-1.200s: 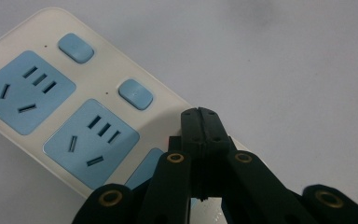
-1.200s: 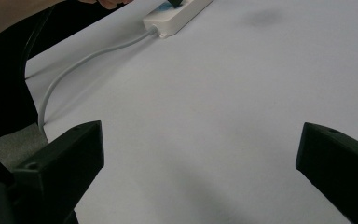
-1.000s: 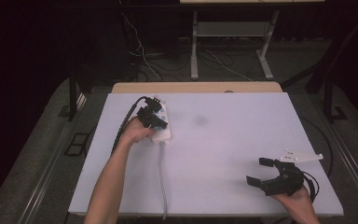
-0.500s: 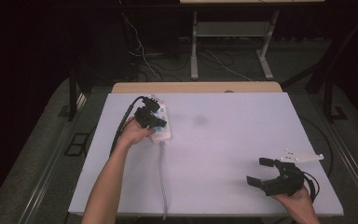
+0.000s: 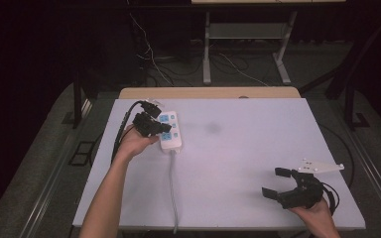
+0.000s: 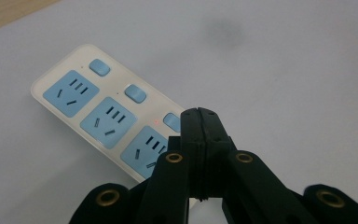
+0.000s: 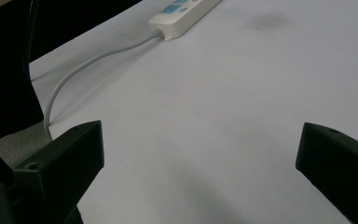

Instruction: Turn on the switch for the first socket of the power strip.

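Observation:
A white power strip [image 5: 171,131] with three blue sockets and blue switches lies at the table's far left; a small red light glows on it [image 6: 98,119]. Its grey cord [image 5: 172,188] runs toward the near edge. My left gripper [image 5: 164,128] hovers just over the strip's near end, jaws shut with nothing between them [image 6: 199,112]. My right gripper [image 5: 277,182] rests at the near right of the table, jaws wide open and empty [image 7: 200,154]. From there the strip [image 7: 182,11] and its cord [image 7: 93,60] show far off.
The white table top [image 5: 248,148] has a faint dark smudge [image 5: 212,128] near its middle. A wooden strip [image 5: 208,92] borders the far edge. Beyond it stand a metal table frame [image 5: 243,39] and loose cables [image 5: 154,59] on the floor.
My left gripper has lifted slightly and shifted a little over the strip, jaws still shut. The right gripper has not moved.

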Action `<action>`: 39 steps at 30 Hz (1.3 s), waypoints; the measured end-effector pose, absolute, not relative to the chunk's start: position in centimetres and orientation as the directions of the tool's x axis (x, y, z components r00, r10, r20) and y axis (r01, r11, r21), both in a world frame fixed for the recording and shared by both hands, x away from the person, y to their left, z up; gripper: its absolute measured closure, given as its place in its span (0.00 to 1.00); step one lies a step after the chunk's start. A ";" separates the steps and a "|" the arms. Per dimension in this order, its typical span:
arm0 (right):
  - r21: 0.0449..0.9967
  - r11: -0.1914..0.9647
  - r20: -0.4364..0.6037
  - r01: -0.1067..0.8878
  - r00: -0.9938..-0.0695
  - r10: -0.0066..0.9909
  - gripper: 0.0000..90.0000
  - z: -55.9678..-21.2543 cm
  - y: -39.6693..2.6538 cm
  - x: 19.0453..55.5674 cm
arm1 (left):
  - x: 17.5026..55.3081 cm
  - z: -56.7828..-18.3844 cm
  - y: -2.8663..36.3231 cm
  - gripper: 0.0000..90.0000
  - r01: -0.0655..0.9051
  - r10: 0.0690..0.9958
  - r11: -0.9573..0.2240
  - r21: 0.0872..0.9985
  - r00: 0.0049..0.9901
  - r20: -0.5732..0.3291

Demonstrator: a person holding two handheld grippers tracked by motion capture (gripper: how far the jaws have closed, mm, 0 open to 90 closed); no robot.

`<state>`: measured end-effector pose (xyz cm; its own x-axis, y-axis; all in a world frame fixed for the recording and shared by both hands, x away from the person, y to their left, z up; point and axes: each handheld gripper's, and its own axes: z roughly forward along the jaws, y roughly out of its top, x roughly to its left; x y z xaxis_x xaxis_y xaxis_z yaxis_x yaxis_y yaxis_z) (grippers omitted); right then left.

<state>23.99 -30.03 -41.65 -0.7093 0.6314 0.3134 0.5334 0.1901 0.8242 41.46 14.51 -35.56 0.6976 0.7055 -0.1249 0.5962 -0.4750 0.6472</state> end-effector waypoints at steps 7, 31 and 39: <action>0.826 0.193 0.311 0.529 -0.713 0.628 0.00 -41.6 -30.0 23.9 | 39.7 -34.7 15.8 0.96 0.584 0.710 -0.428 0.690 0.689 -0.143; 0.827 0.195 0.308 0.528 -0.714 0.629 0.00 -41.6 -29.7 23.9 | 32.5 -35.3 18.2 0.19 0.536 0.689 -0.244 0.808 0.683 -0.244; 0.827 0.195 0.308 0.528 -0.715 0.628 0.01 -41.6 -29.7 23.8 | 30.0 -36.4 17.9 0.11 0.487 0.655 -0.230 0.843 0.718 -0.236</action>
